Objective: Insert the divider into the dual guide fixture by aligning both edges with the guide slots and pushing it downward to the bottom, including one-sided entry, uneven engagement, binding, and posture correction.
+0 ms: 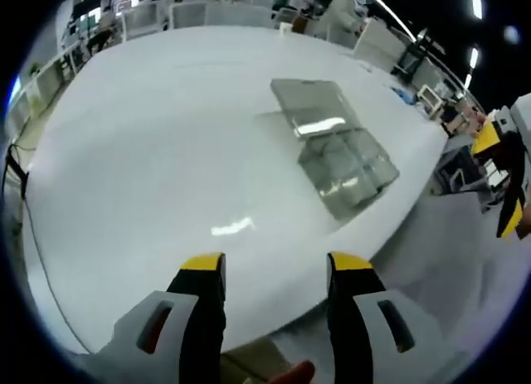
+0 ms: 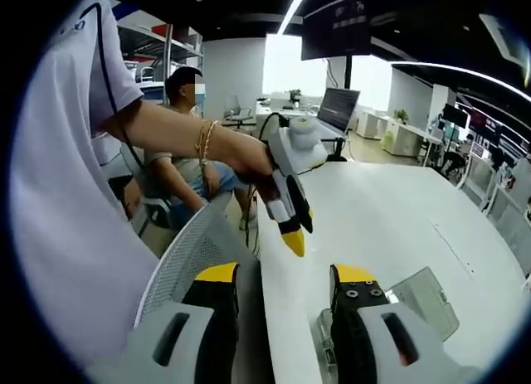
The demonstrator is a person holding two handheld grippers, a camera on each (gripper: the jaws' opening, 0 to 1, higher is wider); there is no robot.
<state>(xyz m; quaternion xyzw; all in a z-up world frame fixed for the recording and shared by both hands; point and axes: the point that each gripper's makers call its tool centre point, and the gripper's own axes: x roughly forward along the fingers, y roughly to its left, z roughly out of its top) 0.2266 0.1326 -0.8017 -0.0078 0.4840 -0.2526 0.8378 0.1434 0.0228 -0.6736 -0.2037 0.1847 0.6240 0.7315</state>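
Divider: I cannot tell it apart from the clear fixture; neither gripper carries it, so it is judged not yet picked up.
Dual guide fixture (image 1: pixel 336 148): transparent, flat on the white table (image 1: pixel 166 152), at about 1 o'clock from the left gripper's jaws in the left gripper view; near the table's far right edge, within reach from the person's side. In the right gripper view a clear corner (image 2: pixel 427 301) shows at 4 o'clock.
Left gripper (image 1: pixel 276 272): jaws parted, nothing between them, held back over the near table edge, aimed at the fixture. Seen from the right gripper view (image 2: pixel 294 226), it hangs tips down in the person's hand (image 2: pixel 249 160).
Right gripper (image 2: pixel 282 284): jaws apart, empty, beside the table edge.
Stage: approach, judged; alignment not begun.
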